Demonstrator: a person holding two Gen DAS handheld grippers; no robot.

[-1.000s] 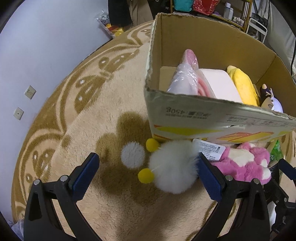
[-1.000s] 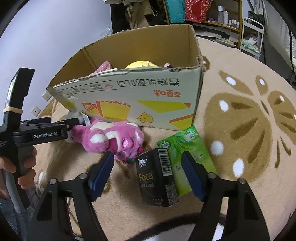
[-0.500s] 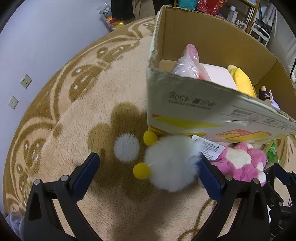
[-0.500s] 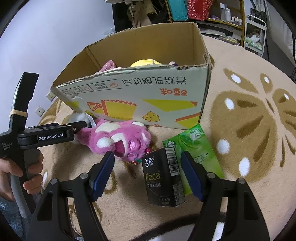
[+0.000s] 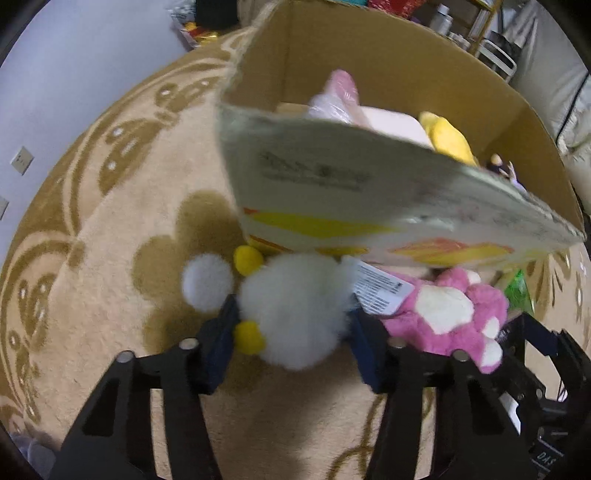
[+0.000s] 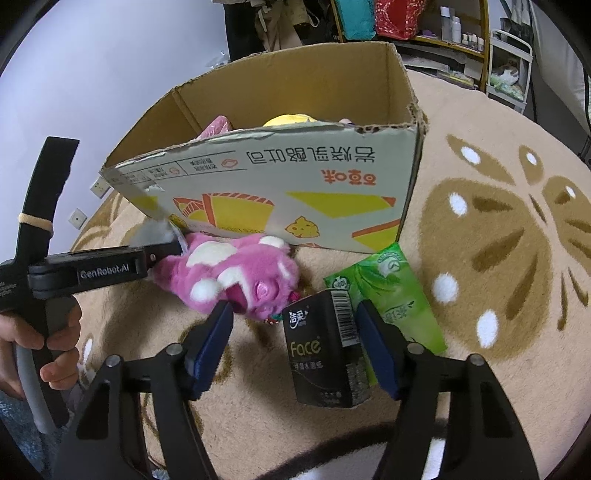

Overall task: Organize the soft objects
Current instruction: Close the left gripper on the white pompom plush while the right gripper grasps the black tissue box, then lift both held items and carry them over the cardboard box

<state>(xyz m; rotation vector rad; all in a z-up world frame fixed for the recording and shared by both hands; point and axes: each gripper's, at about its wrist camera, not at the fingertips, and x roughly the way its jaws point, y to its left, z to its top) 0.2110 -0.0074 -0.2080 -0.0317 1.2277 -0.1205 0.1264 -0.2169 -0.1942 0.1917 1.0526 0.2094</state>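
A white fluffy plush toy [image 5: 291, 310] with yellow pompoms lies on the rug against the front of the cardboard box [image 5: 369, 206]. My left gripper [image 5: 293, 338] is closing, and its blue pads press on both sides of the toy. A pink plush toy [image 5: 447, 314] lies to its right, also seen in the right wrist view [image 6: 236, 273]. My right gripper [image 6: 291, 347] is closing slowly around a black tissue pack [image 6: 325, 354]. Its right pad is at the pack's edge and its left pad stands well clear. A green tissue pack [image 6: 395, 291] lies behind.
The box [image 6: 295, 184] holds a pink bagged item [image 5: 332, 99], a pale block and a yellow plush [image 5: 447, 140]. A hand [image 6: 37, 350] holds the left tool's handle. Patterned beige rug [image 6: 498, 240] all round; wall to the left, shelves [image 6: 461, 29] behind.
The left jaws have come in from wide open onto the white plush, and that view has tipped closer to the box. The right jaws have narrowed a little.
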